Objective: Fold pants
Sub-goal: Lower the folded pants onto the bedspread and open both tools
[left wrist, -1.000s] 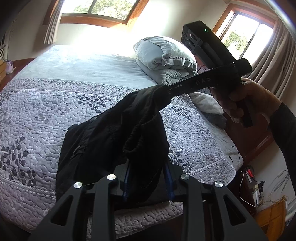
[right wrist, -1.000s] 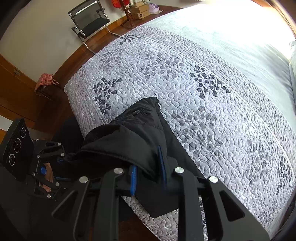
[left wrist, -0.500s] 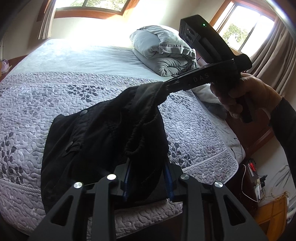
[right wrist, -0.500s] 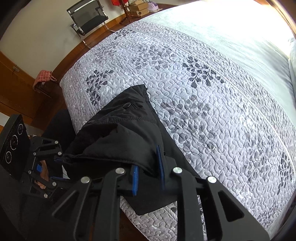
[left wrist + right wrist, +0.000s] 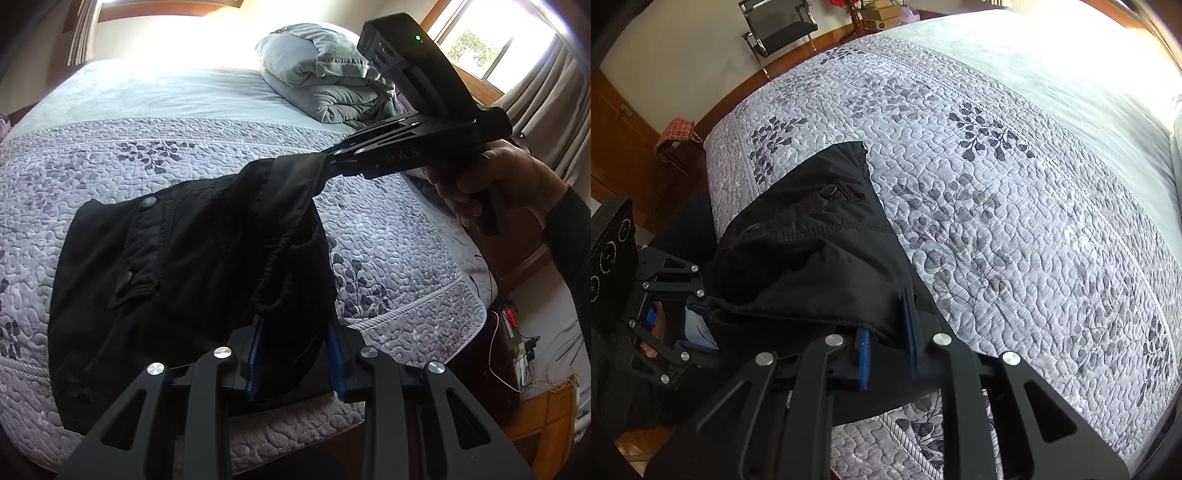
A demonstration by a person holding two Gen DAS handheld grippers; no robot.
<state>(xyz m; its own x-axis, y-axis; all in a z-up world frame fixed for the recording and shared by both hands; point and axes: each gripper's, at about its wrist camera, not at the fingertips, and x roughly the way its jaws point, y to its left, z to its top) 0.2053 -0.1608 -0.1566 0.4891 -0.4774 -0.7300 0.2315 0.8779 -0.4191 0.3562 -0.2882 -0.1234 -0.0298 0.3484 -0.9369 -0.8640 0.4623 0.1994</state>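
Left wrist view shows the black pants (image 5: 192,266) draped over the quilted bed (image 5: 388,236) near its foot edge, one bunched edge pinched between the left gripper (image 5: 295,358) pads, the far corner clamped by the right gripper (image 5: 332,160).

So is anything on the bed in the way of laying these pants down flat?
Nothing visible is. Both the left gripper and the right gripper already clamp the black pants, and the quilted bedspread beyond them lies bare. The folded grey comforter sits far off at the head of the bed.
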